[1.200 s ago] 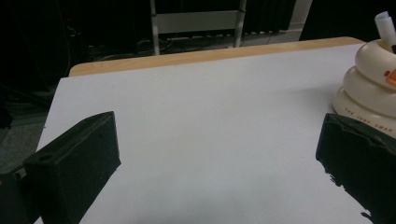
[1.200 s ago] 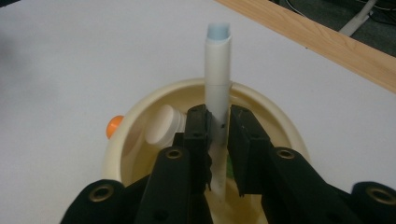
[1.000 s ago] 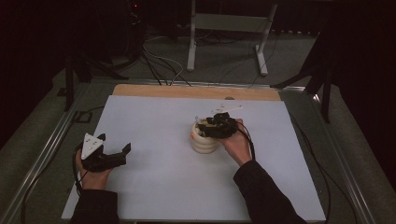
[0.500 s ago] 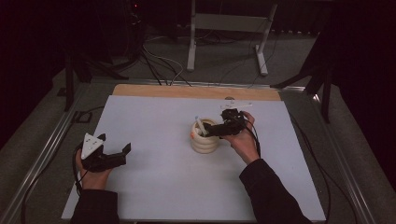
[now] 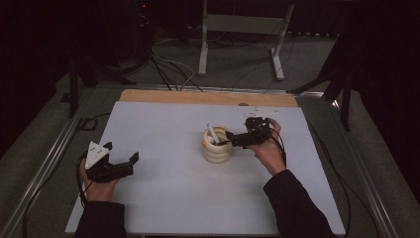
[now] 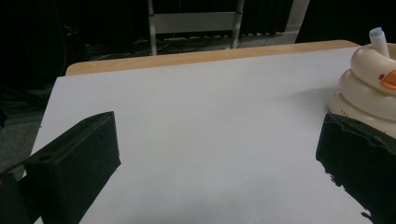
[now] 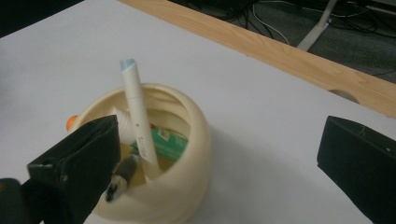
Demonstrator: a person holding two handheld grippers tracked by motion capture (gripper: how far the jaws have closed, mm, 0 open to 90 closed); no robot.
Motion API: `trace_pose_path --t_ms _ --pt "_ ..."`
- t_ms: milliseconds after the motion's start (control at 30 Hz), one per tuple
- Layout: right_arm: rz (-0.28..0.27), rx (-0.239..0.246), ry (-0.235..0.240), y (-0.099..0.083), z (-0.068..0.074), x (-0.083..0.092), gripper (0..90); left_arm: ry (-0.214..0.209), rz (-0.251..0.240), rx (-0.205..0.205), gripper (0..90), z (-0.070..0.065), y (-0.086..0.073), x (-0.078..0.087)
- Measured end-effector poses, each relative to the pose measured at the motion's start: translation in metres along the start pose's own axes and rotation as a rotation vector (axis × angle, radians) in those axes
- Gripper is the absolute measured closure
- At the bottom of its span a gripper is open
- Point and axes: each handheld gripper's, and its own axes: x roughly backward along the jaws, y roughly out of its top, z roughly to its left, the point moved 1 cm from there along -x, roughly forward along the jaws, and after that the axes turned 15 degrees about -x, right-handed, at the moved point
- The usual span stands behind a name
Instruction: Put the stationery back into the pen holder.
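A white pen stands leaning inside a round cream pot near the middle of the white table, with a green thing down in the pot beside it. The right gripper is just beside the pot's rim, and its jaws have just been opening and now stand wide apart with nothing between them. The left gripper sits well apart near the table's left side, its jaws spread wide too and holding nothing.

White sheet over a wooden tabletop, metal stand legs and cables beyond.
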Motion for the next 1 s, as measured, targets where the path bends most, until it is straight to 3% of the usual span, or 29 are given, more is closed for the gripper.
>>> trace_pose_path --t_ms 233,467,567,867,1000 --pt "-0.020 -0.022 -0.001 -0.007 -0.013 0.016 0.0 -0.002 0.001 0.002 0.0 0.000 0.000 0.000" --pt "-0.030 -0.026 -0.034 -0.018 -0.027 0.030 0.0 -0.015 0.001 -0.002 0.0 -0.001 0.001 0.000" --pt "-0.029 -0.010 -0.058 -0.024 -0.029 0.036 0.0 -0.016 0.000 0.001 0.0 0.000 0.001 0.000" --pt "-0.029 -0.044 -0.063 -0.041 -0.040 0.047 0.0 -0.019 -0.002 0.003 0.0 0.001 0.001 0.001" --pt "-0.061 -0.041 -0.069 -0.049 -0.041 0.053 0.0 -0.022 -0.007 0.008 0.0 0.001 0.002 0.001"
